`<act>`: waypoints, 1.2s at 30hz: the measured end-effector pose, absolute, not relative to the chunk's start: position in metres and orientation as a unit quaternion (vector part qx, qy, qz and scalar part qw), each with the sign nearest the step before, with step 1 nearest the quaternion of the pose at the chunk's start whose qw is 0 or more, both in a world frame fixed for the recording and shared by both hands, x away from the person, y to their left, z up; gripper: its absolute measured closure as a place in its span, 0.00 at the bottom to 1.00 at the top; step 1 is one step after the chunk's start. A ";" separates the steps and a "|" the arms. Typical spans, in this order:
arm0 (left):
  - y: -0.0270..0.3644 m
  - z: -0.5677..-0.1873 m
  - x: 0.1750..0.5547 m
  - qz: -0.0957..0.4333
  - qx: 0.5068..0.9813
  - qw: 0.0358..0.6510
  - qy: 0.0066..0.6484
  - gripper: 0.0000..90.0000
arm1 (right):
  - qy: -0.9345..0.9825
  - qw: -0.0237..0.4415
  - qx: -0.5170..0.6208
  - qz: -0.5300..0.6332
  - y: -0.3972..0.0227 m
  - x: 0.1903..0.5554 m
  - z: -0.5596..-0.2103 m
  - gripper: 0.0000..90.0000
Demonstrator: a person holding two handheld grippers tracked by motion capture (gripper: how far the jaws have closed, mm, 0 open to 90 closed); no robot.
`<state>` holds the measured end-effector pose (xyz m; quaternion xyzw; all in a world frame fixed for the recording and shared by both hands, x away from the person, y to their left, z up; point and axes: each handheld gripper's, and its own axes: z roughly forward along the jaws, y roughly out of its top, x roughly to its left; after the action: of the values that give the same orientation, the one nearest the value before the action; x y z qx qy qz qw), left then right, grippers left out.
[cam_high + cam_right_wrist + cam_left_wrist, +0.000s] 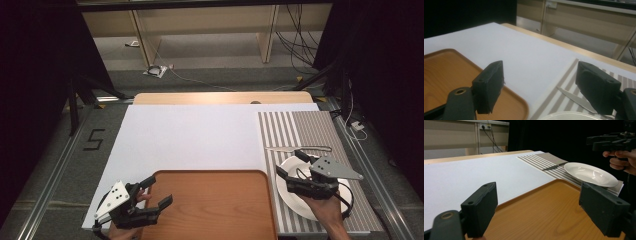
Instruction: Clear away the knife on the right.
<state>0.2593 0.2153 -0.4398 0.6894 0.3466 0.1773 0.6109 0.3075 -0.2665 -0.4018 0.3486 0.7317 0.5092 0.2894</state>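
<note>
Both hand-held grippers gape empty; right hand-held gripper (292, 169) hovers over glossy round white plate (290, 192).

Tray (210, 205) cut off by the bottom edge in the high view; plate (292, 192) partly hidden under the right tool (290, 165) — knife (298, 148) handle too small to tell.

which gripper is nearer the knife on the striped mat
Right. The right gripper hangs over the white plate, just short of the knife beyond it. The left gripper is across the table over the wooden tray, far from the knife.
</note>
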 end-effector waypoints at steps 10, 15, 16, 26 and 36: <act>0.215 -0.440 0.259 0.177 0.689 0.610 0.347 0.17 | 0.755 0.288 0.379 0.451 -0.294 0.333 -0.396 0.27; 0.215 -0.440 0.260 0.178 0.689 0.610 0.349 0.17 | 0.764 0.283 0.401 0.419 -0.310 0.349 -0.396 0.27; 0.215 -0.440 0.260 0.178 0.689 0.610 0.349 0.17 | 0.766 0.279 0.404 0.415 -0.313 0.351 -0.396 0.27; 0.216 -0.440 0.259 0.178 0.688 0.610 0.350 0.17 | 0.803 0.272 0.418 0.326 -0.315 0.375 -0.392 0.26; 0.216 -0.440 0.260 0.177 0.687 0.611 0.351 0.17 | 0.823 0.269 0.427 0.260 -0.323 0.395 -0.390 0.27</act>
<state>0.2595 0.2157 -0.4404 0.6874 0.3512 0.1766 0.6108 0.3949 -0.3229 -0.3903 0.4269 0.8234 0.2598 0.2690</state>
